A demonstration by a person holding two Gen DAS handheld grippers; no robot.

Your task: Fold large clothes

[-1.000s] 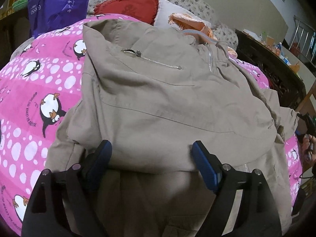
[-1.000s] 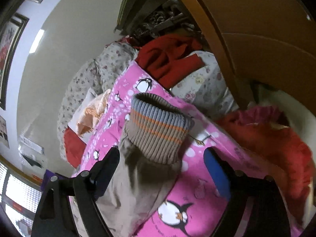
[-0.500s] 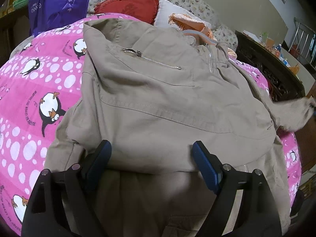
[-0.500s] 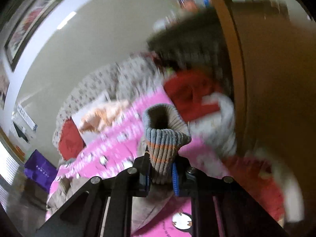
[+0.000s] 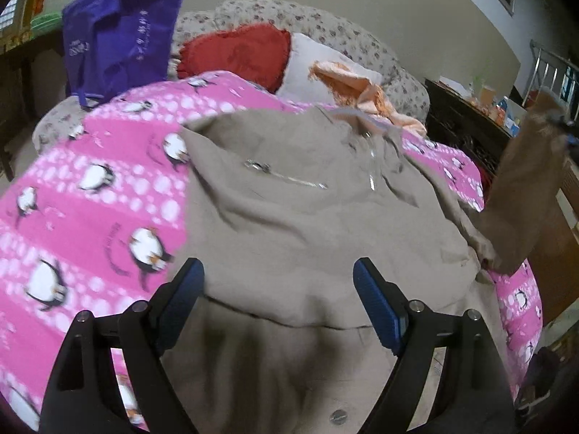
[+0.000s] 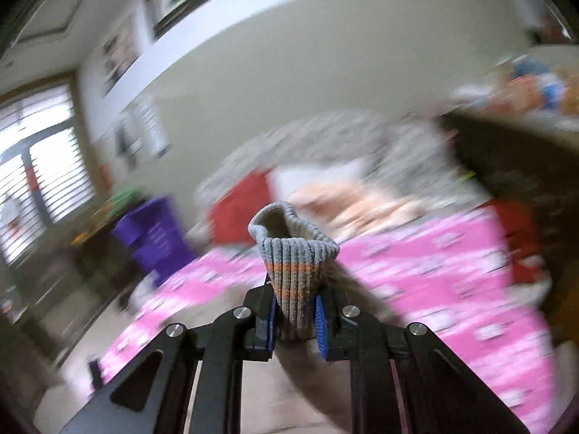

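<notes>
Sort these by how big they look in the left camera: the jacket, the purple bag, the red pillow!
1. Jacket, by far the biggest, though it's also nearest.
2. Purple bag.
3. Red pillow, only slightly smaller than the bag, and partly hidden, so that's unsure.

Jacket (image 5: 307,238): plain khaki-beige, silver zips. Its cuff (image 6: 295,253): ribbed knit, grey-blue with orange stripes, beige inside. Blanket (image 5: 90,209): hot pink with paler pink bands, white dots, black-and-white penguins with orange beaks and feet. Bag (image 5: 115,36): deep purple, white lettering. Cushion (image 5: 239,54): red. Pillow (image 5: 322,68): white, with a peach-orange cloth (image 5: 365,94) on it. Sofa back (image 5: 325,32): cream with small dark floral print. Finger pads (image 5: 376,303): blue, on black arms.
</notes>
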